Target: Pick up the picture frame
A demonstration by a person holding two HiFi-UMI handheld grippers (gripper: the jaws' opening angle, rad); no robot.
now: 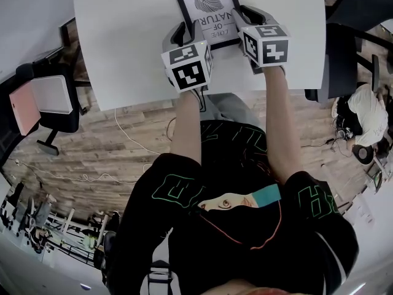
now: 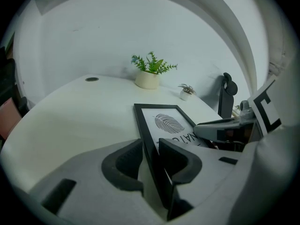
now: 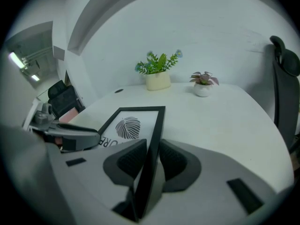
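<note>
A black picture frame (image 1: 209, 5) with a leaf print and lettering lies on the white table (image 1: 123, 42), its near edge towards me. My left gripper (image 1: 186, 32) is at its near left corner. In the left gripper view the frame's (image 2: 168, 123) left edge runs between the jaws of the left gripper (image 2: 151, 146); a light gap shows beside the left pad, so the jaws are open. My right gripper (image 1: 245, 17) is at the near right corner. In the right gripper view the frame's (image 3: 126, 125) right edge sits between the pads of the right gripper (image 3: 152, 146), which touch it on both sides.
A potted green plant (image 2: 149, 76) and a small pot (image 2: 186, 92) stand at the table's far side. A black chair (image 1: 49, 97) is at the table's left, another chair (image 1: 344, 60) at its right, with a seated person (image 1: 362, 121) beyond. Cables lie on the wooden floor.
</note>
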